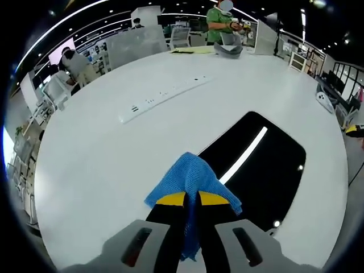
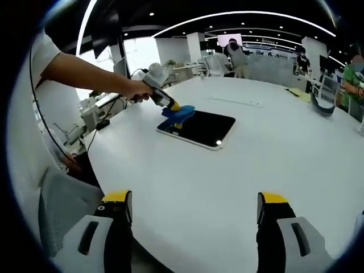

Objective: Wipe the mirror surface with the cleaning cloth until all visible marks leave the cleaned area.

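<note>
The left claw (image 1: 191,200) pinches the blue cloth (image 1: 192,181) at the near edge of the dark mirror (image 1: 267,170) lying flat on the white worktop (image 1: 114,148); the right claw (image 2: 193,207) hangs open, well apart. Press the cloth flat and sweep overlapping passes across the glass

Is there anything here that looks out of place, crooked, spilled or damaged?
Nothing stands out. The mirror lies flat on the white table, and no crack shows on it. The left hand-held gripper pinches the blue cloth at the mirror's edge. The right hand-held gripper is open, apart from it.
</note>
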`<state>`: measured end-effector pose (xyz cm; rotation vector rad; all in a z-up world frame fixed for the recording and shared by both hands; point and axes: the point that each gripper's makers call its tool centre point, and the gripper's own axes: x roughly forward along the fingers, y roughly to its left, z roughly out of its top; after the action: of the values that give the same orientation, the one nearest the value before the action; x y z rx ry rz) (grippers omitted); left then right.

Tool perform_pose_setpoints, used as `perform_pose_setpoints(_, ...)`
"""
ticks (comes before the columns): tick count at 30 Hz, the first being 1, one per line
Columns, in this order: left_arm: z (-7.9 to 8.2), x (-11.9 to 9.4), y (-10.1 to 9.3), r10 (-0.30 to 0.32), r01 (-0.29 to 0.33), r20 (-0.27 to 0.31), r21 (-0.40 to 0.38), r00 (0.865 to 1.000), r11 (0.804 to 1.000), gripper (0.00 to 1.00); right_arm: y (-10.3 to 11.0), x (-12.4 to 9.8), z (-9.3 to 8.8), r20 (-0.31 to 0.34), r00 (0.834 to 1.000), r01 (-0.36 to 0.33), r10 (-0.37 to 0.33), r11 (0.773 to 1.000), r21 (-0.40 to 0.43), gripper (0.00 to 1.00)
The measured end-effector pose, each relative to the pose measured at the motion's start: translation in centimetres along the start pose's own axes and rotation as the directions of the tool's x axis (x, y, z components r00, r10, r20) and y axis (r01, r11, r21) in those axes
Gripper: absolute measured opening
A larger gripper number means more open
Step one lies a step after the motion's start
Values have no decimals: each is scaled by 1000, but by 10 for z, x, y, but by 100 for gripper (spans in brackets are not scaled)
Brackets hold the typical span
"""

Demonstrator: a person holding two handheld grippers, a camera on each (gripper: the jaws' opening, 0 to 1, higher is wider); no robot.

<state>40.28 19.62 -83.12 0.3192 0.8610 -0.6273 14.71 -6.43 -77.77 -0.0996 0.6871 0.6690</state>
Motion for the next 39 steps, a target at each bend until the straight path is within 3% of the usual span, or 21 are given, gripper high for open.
perform_pose_setpoints(8,4,6,2,-6,7,-16,59,1000,998,5,3,2,-3,-3,1000,-7,7,1000,2,90)
perform_pose_setpoints(24,5,9,0,-24,31,-79,83,997,996,5,-3,4,12,39,999,-18,19,1000,-25,90)
perform_pose_setpoints(39,4,8,0,-39,47,-97,84,995,995,5,0,2,5,36,999,-38,38,999,-9,89)
